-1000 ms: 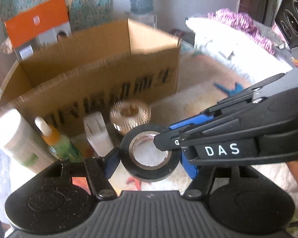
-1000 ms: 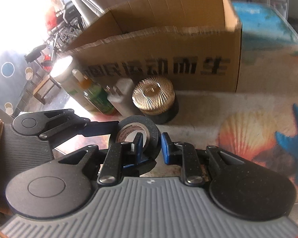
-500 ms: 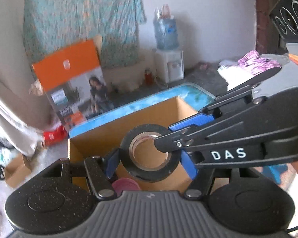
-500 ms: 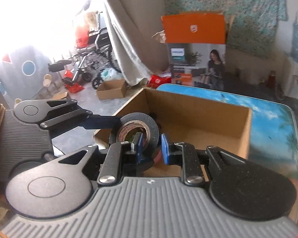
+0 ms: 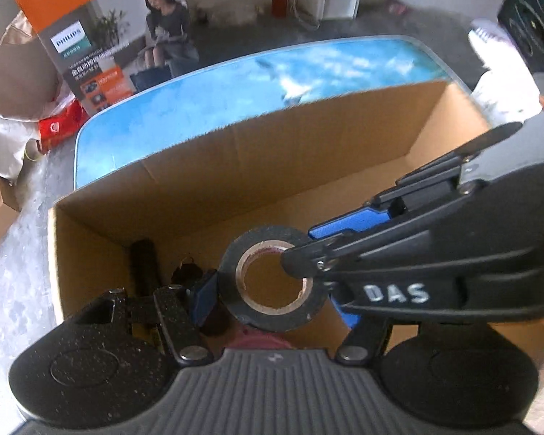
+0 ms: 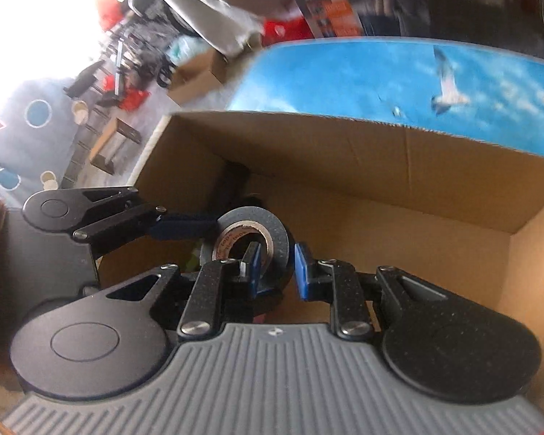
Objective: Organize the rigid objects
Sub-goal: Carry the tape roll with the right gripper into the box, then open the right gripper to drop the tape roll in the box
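tape roll (image 5: 272,279), black with a cardboard core, is up over the open cardboard box (image 5: 308,166) on the blue surface (image 5: 235,83). we've got the left hand-held gripper (image 5: 272,297) clamped across its outer sides, and the right hand-held gripper (image 6: 277,266) pinching one wall of the ring, one finger through the hole. dark stuff sits in the box corner, can't tell what.

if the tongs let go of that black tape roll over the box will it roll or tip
The black ring-shaped tape roll looks stiff and probably light. Its round rim may let it roll, though the brown cardboard box walls should likely contain it. It may tip flat on landing.
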The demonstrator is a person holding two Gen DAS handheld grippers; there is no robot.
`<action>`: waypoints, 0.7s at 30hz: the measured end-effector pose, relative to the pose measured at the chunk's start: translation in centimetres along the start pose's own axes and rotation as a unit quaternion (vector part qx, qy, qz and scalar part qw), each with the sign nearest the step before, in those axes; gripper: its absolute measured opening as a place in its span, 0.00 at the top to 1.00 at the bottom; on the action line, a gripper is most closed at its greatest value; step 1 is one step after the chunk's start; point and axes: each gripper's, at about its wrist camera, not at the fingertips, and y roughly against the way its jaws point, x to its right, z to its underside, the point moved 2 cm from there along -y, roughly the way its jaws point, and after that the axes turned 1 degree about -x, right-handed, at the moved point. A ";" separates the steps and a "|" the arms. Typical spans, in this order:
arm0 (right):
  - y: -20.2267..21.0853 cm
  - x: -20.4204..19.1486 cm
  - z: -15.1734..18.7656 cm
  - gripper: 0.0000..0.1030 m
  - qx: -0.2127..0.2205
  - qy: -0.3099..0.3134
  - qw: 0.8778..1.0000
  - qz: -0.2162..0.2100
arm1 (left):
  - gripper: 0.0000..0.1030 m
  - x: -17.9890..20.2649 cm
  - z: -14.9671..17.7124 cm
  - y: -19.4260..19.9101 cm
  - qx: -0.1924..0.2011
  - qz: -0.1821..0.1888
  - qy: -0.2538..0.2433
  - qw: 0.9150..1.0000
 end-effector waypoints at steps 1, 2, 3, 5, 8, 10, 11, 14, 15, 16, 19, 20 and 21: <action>-0.9 0.4 -0.2 0.82 -0.006 -0.002 1.000 0.003 | 0.34 -0.2 -0.2 -0.7 -0.006 -0.004 0.000 1.000; -1.6 0.7 -0.5 0.82 -0.010 -0.005 1.000 0.006 | 0.34 -0.2 -0.5 -1.4 -0.010 -0.008 -0.001 1.000; -2.3 1.0 -0.8 0.82 -0.013 -0.007 1.000 0.008 | 0.34 -0.2 -0.9 -1.8 -0.014 -0.010 -0.003 1.000; -3.7 1.8 -1.2 0.81 -0.018 -0.010 1.000 0.012 | 0.34 -0.5 -1.3 -2.6 -0.021 -0.014 -0.001 1.000; -4.9 2.3 -1.9 0.80 -0.015 -0.016 1.000 0.014 | 0.34 -0.6 -1.8 -3.2 -0.022 -0.014 0.003 1.000; -5.4 2.4 -2.3 0.80 -0.008 -0.015 1.000 0.017 | 0.32 -0.7 -2.0 -3.0 -0.017 -0.007 0.006 1.000; -5.4 2.6 -2.5 0.79 -0.005 -0.016 1.000 0.014 | 0.29 -0.6 -2.0 -2.7 -0.011 -0.004 0.008 1.000; -4.9 2.7 -2.6 0.78 0.002 -0.021 1.000 0.002 | 0.26 0.0 -1.8 -1.6 0.007 -0.001 0.007 1.000; -4.5 2.6 -2.5 0.77 0.008 -0.020 1.000 0.001 | 0.26 0.3 -1.8 -1.1 0.015 -0.001 0.004 1.000; -3.8 2.3 -2.4 0.77 0.016 -0.018 1.000 0.001 | 0.25 0.6 -1.6 -0.3 0.025 -0.002 0.000 1.000; -0.7 1.3 -1.6 0.74 0.049 -0.012 0.999 -0.006 | 0.20 1.2 -0.8 2.7 0.065 -0.001 -0.003 0.998; 0.7 0.9 -1.1 0.70 0.063 -0.011 0.998 -0.011 | 0.20 1.3 -0.3 4.0 0.080 0.003 -0.003 0.997; 2.0 0.4 -0.6 0.68 0.076 -0.008 0.997 -0.014 | 0.19 1.5 0.2 5.3 0.094 0.008 0.000 0.996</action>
